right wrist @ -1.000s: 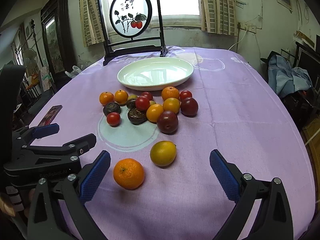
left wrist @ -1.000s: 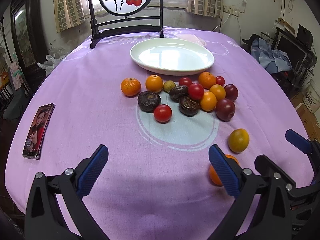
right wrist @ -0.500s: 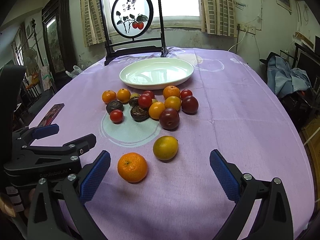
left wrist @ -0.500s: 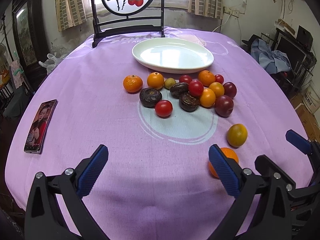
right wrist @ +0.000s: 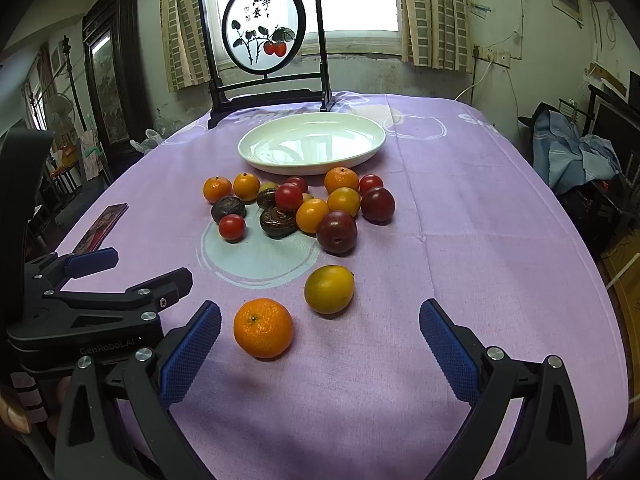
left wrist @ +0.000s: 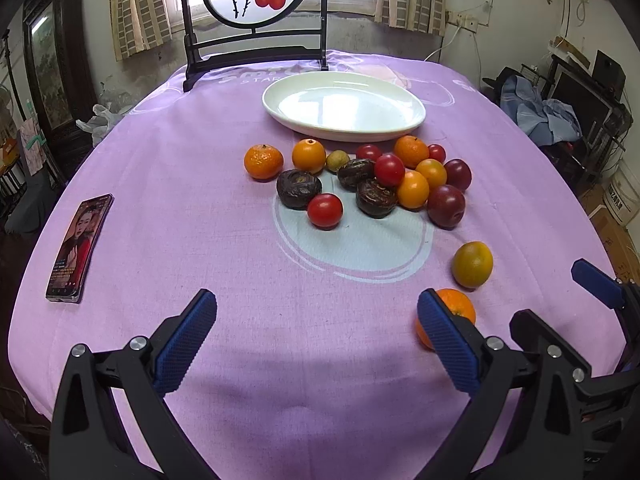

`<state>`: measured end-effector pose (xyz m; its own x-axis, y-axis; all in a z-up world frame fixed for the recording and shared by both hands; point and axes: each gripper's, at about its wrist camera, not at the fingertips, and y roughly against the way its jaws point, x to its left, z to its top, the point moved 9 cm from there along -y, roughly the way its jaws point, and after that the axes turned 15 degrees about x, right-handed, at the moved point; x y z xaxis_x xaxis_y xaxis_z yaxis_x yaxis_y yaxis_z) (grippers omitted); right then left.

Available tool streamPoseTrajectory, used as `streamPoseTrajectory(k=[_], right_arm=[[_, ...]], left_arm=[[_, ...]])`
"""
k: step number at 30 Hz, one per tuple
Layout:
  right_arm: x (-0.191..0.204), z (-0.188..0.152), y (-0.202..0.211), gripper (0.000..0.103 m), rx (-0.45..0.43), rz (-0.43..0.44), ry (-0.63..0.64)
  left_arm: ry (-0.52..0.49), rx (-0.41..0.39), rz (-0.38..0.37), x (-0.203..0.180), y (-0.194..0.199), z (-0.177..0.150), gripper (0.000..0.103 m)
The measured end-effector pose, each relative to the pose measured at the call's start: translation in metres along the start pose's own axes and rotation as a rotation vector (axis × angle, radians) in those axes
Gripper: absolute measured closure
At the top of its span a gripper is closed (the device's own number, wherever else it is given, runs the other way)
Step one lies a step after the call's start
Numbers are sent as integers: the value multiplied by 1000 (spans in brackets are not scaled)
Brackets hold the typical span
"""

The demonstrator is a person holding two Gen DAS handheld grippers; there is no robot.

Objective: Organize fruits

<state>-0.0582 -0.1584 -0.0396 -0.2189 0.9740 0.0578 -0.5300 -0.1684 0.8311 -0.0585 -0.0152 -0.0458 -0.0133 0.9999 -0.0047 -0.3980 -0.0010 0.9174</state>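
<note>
A pile of fruit (left wrist: 376, 184) lies mid-table: oranges, red tomatoes, dark wrinkled fruits and plums; it also shows in the right wrist view (right wrist: 304, 208). An empty white plate (left wrist: 344, 106) (right wrist: 312, 144) stands behind it. Nearer, an orange mandarin (right wrist: 263, 328) (left wrist: 460, 308) and a yellow-green fruit (right wrist: 329, 289) (left wrist: 472, 264) lie apart from the pile. My left gripper (left wrist: 316, 340) is open and empty above the cloth. My right gripper (right wrist: 320, 354) is open and empty, the mandarin just ahead between its fingers, nearer the left one.
A phone (left wrist: 78, 248) lies near the table's left edge. A framed round painting on a black stand (left wrist: 256, 20) is at the back. The left gripper's body (right wrist: 80, 312) sits close beside the right one. The purple cloth (left wrist: 200, 200) covers the table.
Both views have drawn back and tilted a little; the fruit and plate sit slightly farther off. Both grippers stay open and empty.
</note>
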Motion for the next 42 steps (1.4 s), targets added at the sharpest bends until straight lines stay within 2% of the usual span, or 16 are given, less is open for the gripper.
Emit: streamPoseTrajectory(k=[17, 42], right_arm=[[4, -5, 8, 3, -12, 2, 8], [1, -9, 6, 3, 1, 8, 5]], left_arm=[[2, -15, 6, 2, 10, -8, 4], [1, 16, 1, 0, 6, -10, 4]])
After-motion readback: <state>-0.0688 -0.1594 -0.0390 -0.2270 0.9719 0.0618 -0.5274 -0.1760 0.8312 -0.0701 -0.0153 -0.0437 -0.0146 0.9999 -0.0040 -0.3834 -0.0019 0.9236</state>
